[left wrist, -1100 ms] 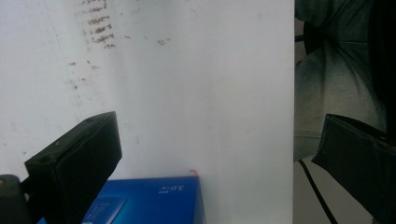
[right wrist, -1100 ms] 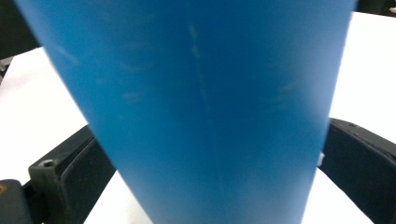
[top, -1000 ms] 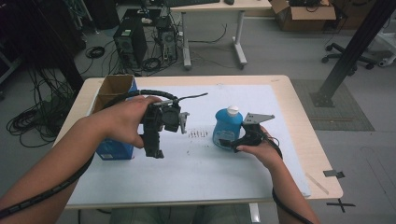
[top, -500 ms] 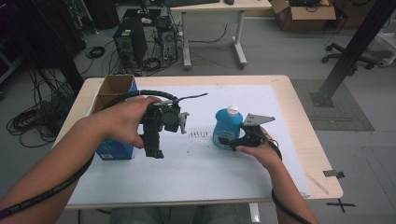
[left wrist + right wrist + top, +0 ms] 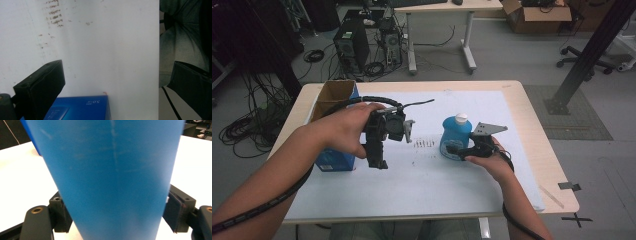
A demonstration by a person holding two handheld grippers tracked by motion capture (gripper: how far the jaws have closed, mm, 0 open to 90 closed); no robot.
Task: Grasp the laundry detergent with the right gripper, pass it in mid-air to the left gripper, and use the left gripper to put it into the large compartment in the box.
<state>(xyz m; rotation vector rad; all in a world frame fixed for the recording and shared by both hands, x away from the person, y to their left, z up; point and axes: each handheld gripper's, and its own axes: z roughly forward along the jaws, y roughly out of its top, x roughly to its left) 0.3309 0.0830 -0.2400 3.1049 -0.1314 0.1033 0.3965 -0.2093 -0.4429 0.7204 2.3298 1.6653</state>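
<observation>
Bottle (image 5: 455, 138) is standing upright on the white sheet (image 5: 432, 175) near the middle of the table (image 5: 532, 110), white cap up. Right hand-held gripper (image 5: 458, 149) is pinching the bottle low on its body, jaws sitting on both sides in the right gripper view, probably steadying it for a lift or pour. Left hand-held gripper (image 5: 378, 161) is hanging jaws-down and spread with nothing between them, just beside the blue box (image 5: 332, 160), likely waiting its turn. Compared with the earlier frames, nothing is shifting: both hands and the bottle are keeping the same spots.
</observation>
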